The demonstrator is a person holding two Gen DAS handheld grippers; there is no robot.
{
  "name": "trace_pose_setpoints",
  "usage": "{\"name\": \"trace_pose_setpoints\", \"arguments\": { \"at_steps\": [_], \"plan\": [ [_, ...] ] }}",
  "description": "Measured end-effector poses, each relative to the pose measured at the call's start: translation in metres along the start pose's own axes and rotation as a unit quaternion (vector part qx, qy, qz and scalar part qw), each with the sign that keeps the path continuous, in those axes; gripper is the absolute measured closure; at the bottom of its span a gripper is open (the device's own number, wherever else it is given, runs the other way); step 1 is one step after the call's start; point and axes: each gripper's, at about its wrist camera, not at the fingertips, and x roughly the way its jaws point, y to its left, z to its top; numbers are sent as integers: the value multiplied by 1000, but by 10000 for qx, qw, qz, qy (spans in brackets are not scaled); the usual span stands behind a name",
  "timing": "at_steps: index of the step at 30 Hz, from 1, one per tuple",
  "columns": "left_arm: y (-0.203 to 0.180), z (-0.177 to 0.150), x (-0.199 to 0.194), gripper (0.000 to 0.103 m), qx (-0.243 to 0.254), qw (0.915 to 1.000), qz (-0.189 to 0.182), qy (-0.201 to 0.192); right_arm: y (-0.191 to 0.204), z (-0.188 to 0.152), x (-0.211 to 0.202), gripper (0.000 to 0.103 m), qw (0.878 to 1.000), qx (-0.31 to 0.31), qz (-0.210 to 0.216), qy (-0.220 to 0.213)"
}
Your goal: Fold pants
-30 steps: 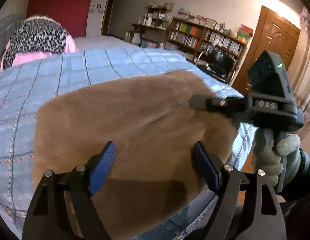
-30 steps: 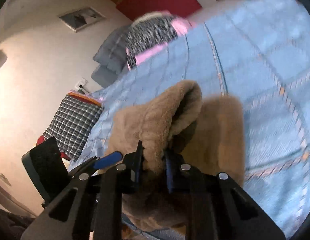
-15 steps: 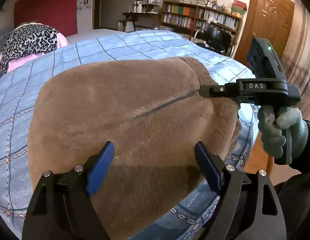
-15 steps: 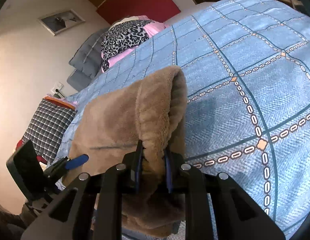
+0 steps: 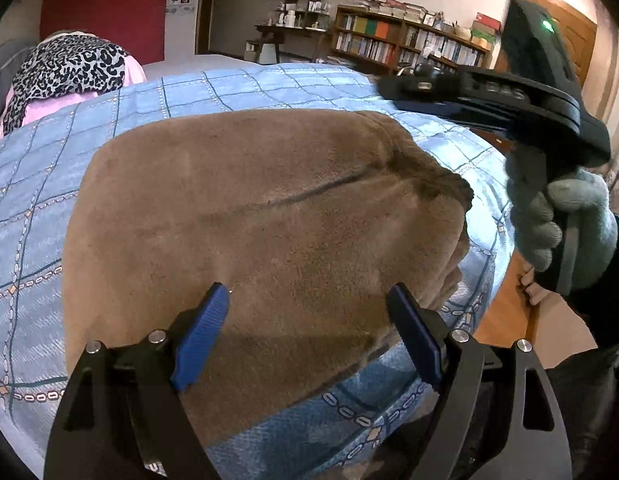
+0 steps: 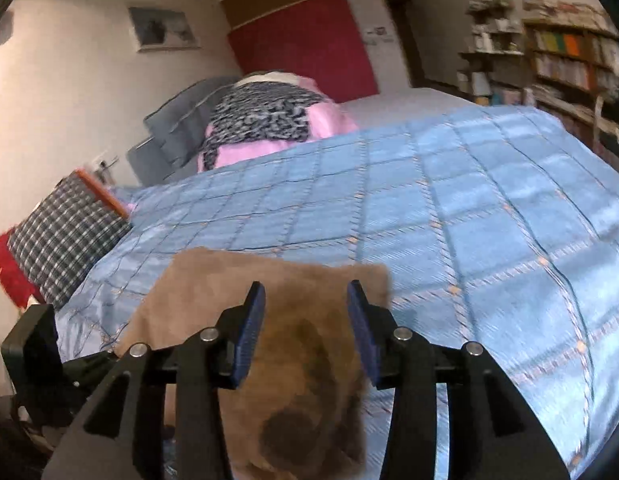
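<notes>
The brown fleece pants (image 5: 269,216) lie folded in a thick flat bundle near the front edge of the bed. My left gripper (image 5: 309,320) is open and empty, its blue pads just above the near part of the bundle. My right gripper (image 6: 305,320) is open and empty above the pants (image 6: 277,280). It also shows in the left wrist view (image 5: 393,90), raised above the bundle's right end, held by a gloved hand (image 5: 561,224).
The blue quilted bedspread (image 6: 469,208) covers the bed. A leopard-print and pink pile (image 5: 69,68) sits at the far end. A plaid cushion (image 6: 65,236) lies at the left side. Bookshelves (image 5: 409,40) and a wooden door stand beyond the bed.
My right gripper has opened and let go of the folded edge of the pants, which now lies flat. It has lifted up and away. The left gripper stays open.
</notes>
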Motion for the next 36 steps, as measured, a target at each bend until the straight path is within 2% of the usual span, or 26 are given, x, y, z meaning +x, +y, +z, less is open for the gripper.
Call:
{"name": "trace_pose_setpoints", "arguments": {
  "at_steps": [3,7,11,13,17,19,21,23,25,26,27,31,32,36],
  "plan": [
    [1,-3,0,19,-2,10000,-9,-32,10,4,26,60,9994,-222,-63,256],
    [-1,-9,1,19,96,9999,-53,-65,-10,-7,63,60,9973,-57,-282,670],
    [-6,-15,6,19,228,9997,-69,-101,-27,-28,79,60,9965,83,-303,776],
    [-8,-13,6,19,256,9996,-72,-79,-32,-38,84,60,9972,63,-263,696],
    [6,11,-6,19,-180,9993,-322,-64,-34,-41,84,59,9974,114,-215,674],
    [17,27,-15,19,-346,9991,-207,-157,-33,-41,85,59,9974,65,-237,680],
    [34,49,-20,19,-481,9985,85,-244,-33,-42,83,59,9976,101,-216,657],
    [54,72,-20,19,-695,9970,128,-323,-33,-44,82,59,9978,81,-226,625],
    [67,87,-14,23,-804,9963,154,-269,-32,-44,82,59,9978,67,-241,610],
    [76,96,-8,30,-826,9962,136,-225,-32,-45,82,59,9978,62,-247,605],
    [83,102,-1,41,-863,9960,145,-152,-32,-45,81,59,9979,59,-251,597],
    [122,118,34,58,-1463,9889,-7,265,-31,-48,79,59,9982,29,-268,530],
    [129,120,41,65,-1553,9873,-15,346,-30,-48,79,59,9983,12,-283,507],
    [152,113,76,67,-1945,9789,49,623,-28,-53,76,59,9986,-60,-320,409]
  ]
}}
